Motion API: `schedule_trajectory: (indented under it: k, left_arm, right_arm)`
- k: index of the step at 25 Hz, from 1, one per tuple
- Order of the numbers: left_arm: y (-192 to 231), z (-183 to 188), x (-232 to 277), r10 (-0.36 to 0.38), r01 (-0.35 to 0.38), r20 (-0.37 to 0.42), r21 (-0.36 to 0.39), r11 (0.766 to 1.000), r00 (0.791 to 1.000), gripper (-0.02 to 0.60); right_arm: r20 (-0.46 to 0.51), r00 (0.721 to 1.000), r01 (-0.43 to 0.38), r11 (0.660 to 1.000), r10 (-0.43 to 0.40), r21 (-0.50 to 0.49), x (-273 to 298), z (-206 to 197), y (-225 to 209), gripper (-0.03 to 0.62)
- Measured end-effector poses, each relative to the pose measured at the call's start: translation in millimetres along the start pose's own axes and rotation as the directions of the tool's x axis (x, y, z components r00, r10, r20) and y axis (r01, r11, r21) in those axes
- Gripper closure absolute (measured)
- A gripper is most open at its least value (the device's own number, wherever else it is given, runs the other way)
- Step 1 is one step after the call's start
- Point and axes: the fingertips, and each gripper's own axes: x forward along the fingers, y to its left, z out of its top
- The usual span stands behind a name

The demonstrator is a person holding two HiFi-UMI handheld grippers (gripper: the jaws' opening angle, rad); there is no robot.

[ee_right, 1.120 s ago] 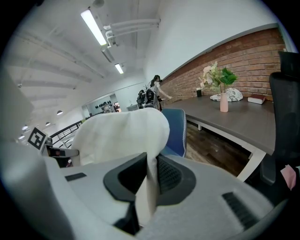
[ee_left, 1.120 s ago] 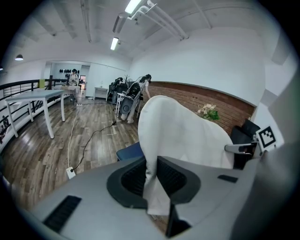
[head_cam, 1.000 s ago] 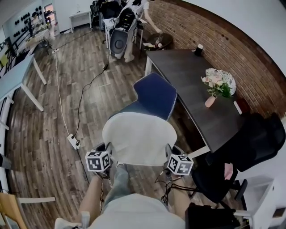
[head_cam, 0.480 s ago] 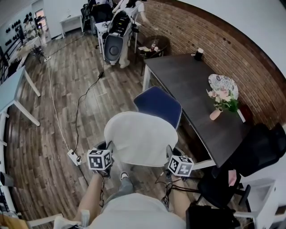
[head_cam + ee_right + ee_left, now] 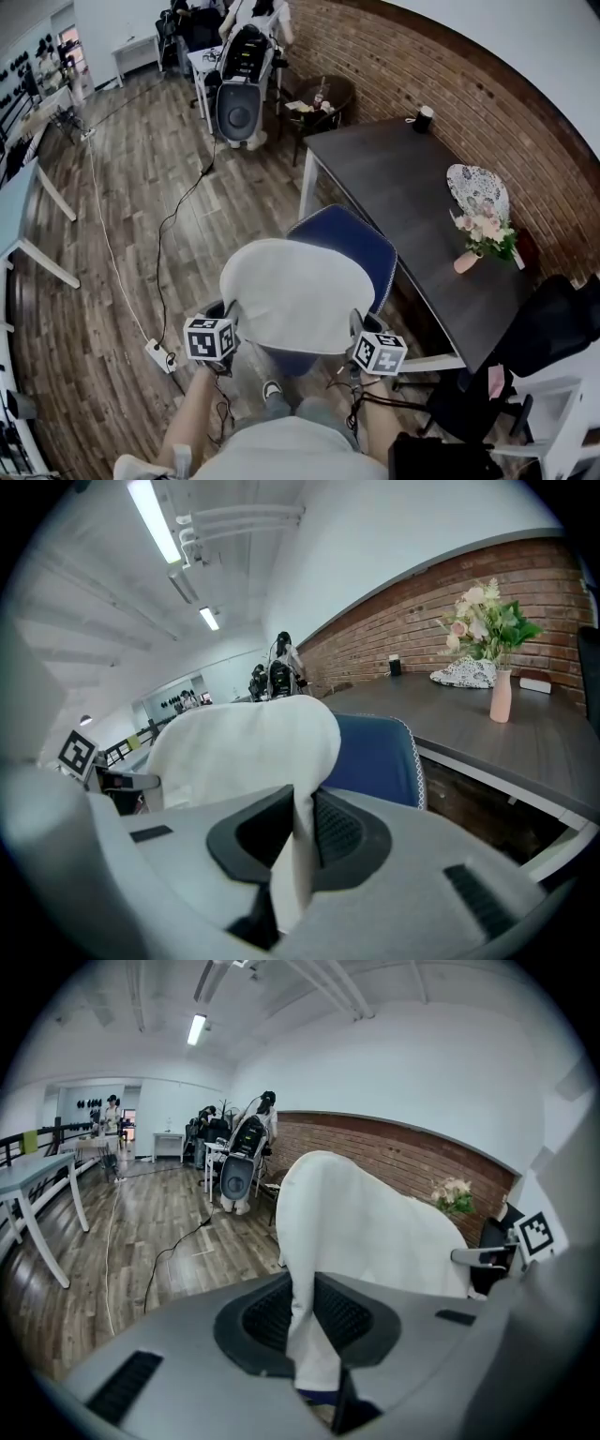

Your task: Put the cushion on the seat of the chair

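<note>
A round white cushion (image 5: pixel 295 292) hangs in the air between my two grippers, right above the blue chair (image 5: pixel 356 246). My left gripper (image 5: pixel 228 322) is shut on the cushion's left edge; in the left gripper view the white cushion (image 5: pixel 361 1232) runs down between the black pads. My right gripper (image 5: pixel 358 326) is shut on its right edge, and the right gripper view shows the cushion (image 5: pixel 244 747) pinched in the jaws with the blue chair back (image 5: pixel 375 758) just behind. The cushion hides the chair's seat.
A dark table (image 5: pixel 422 202) with a pink flower vase (image 5: pixel 467 260) stands right of the chair. A black office chair (image 5: pixel 534 337) is at the right. A white cable and power strip (image 5: pixel 157 354) lie on the wooden floor at left. People and equipment are at the far end.
Both grippers have carried the cushion forward across the room; the blue chair has come closer and now lies mostly under the cushion. The grip on both edges is unchanged.
</note>
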Motion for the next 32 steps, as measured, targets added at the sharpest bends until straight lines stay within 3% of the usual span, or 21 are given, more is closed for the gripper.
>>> schedule_trajectory:
  k: [7,15,24,32]
  left_arm:
    - [13.1,19.6,26.0,0.016,-0.016,0.008,-0.023,1.0,1.0,0.529]
    - [11.0,14.7,39.5,0.023,-0.024,-0.022,-0.037,0.999,1.0,0.529]
    - [1.1,-29.4,66.8,0.014,-0.019,-0.128,-0.035,0.999,0.992,0.529]
    - [12.9,-87.1,99.4,0.016,-0.023,-0.219,-0.028,0.999,0.976,0.529]
  right_arm:
    - [0.005,1.0,-0.005,1.0,0.005,-0.02,29.3,20.3,-1.2,0.546]
    - [-0.028,0.999,-0.025,0.999,0.024,-0.025,38.8,20.0,-10.5,0.546]
    - [-0.111,0.994,-0.007,0.999,0.012,0.049,42.7,-29.3,-35.9,0.548]
    - [-0.189,0.982,0.005,0.99,0.022,0.139,59.7,-97.1,-48.3,0.548]
